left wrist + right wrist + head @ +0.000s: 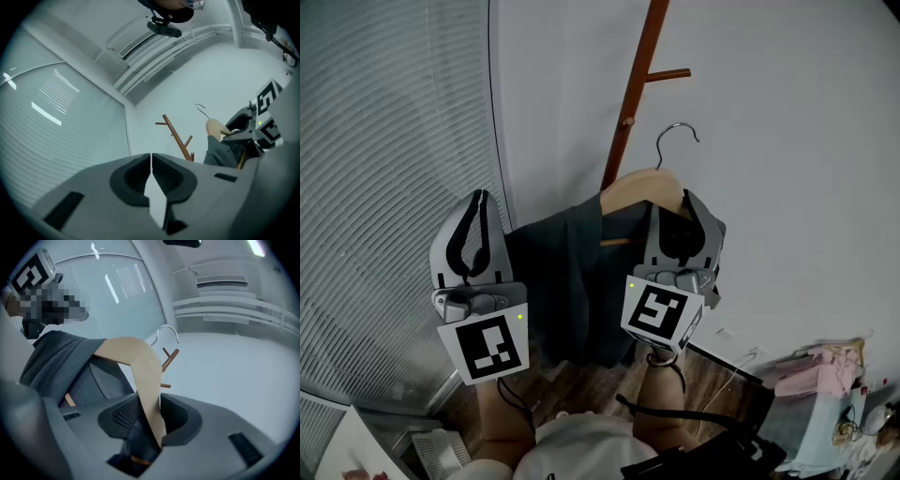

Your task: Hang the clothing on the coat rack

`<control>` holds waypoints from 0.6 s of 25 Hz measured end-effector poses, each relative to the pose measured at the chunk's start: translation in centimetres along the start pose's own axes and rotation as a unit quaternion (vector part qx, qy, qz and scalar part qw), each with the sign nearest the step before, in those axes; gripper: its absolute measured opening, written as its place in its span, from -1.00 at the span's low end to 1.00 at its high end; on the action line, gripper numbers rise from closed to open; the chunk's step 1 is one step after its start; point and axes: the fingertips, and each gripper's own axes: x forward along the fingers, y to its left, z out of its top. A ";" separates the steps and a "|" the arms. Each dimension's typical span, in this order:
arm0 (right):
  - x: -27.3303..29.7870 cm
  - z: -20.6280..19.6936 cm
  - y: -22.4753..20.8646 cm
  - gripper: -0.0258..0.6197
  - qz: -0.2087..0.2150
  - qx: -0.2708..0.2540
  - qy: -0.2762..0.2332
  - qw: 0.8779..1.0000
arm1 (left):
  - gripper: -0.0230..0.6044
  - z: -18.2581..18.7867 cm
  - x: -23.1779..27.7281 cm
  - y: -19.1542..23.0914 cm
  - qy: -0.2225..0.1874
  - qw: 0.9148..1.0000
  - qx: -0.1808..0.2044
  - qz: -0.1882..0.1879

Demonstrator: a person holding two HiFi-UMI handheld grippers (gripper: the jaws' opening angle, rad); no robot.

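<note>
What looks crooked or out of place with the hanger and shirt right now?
The hanger is held by one arm in the right gripper, and its hook is not on the rack. The dark shirt sags bunched toward one side. Nothing looks damaged.

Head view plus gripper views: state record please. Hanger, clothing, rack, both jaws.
hanger: wooden, held in the air
hook: metal, on no peg
shirt: dark, draped on the hanger
coat rack: brown wooden pole with pegs, behind the hanger
right gripper: jaws clamped on the hanger's arm, some cloth caught in too
left gripper: jaws together, nothing between them, beside the shirt
task: not hung yet
</note>
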 end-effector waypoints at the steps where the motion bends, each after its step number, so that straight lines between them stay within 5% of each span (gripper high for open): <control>1: -0.1 -0.3 0.0 -0.46 0.000 0.006 0.007 1.000 | -0.85 0.0 0.0 -0.1 0.000 1.000 0.001 -0.001; 15: -0.1 -0.2 0.0 -0.46 0.004 0.012 0.011 1.000 | -0.85 0.2 -0.1 -0.3 0.001 1.000 0.003 -0.003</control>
